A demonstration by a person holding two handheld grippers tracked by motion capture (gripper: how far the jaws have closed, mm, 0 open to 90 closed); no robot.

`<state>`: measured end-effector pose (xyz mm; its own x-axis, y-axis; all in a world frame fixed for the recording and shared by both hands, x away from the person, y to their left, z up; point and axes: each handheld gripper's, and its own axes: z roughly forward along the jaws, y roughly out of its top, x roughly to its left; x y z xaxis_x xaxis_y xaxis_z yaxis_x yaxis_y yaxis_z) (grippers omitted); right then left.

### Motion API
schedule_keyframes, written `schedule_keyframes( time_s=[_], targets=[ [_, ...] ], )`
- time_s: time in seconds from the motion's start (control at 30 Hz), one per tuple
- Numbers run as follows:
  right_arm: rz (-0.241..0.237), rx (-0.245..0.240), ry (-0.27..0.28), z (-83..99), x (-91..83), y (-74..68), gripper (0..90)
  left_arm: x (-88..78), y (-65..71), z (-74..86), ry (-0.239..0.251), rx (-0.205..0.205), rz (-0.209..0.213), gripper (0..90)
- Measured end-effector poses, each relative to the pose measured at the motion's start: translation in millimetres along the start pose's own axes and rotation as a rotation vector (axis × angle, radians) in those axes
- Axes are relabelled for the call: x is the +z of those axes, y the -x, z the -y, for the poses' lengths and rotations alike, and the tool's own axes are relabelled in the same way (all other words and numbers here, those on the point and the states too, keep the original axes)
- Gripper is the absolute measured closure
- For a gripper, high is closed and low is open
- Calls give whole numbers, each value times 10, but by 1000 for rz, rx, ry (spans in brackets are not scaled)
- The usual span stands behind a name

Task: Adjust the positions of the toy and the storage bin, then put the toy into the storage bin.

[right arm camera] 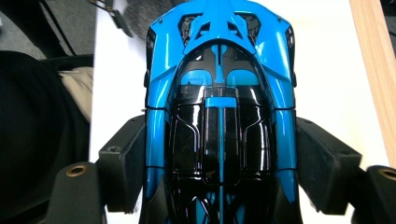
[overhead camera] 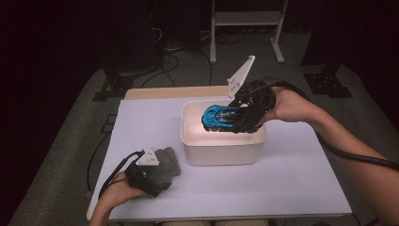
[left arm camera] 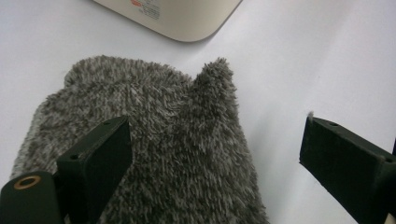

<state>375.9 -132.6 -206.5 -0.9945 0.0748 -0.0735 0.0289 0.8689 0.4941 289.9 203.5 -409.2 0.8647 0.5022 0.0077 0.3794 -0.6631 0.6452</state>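
Right gripper (overhead camera: 248, 110) clamps a glossy blue-and-black toy car (overhead camera: 221, 117) above the white plastic tub (overhead camera: 223, 153); the slick bodywork could slip. Left gripper (overhead camera: 147, 175), jaws open, rests over a grey fuzzy cloth (overhead camera: 168, 159).

I see the white rectangular desk (overhead camera: 291, 179) with a pale wooden board (overhead camera: 174, 92) along its twelve o'clock edge. Beyond it, at twelve to one o'clock, a white metal frame stand (overhead camera: 247, 28) sits on the grey carpet floor (overhead camera: 75, 127), with black cables (overhead camera: 167, 59) at eleven.

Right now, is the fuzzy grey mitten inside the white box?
No, the grey mitten lies on the table beside the white box.
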Motion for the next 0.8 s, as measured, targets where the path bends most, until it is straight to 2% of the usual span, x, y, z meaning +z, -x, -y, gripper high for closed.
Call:
schedule_keyframes(
  time_s=[0.43,0.8],
  targets=[
    [-29,30,-12,-53,180,288,253,-4,-23,26,-7,-2,1,87],
    [-56,36,-25,-48,413,437,253,-26,-3,19,2,-4,-9,87]
  ],
)
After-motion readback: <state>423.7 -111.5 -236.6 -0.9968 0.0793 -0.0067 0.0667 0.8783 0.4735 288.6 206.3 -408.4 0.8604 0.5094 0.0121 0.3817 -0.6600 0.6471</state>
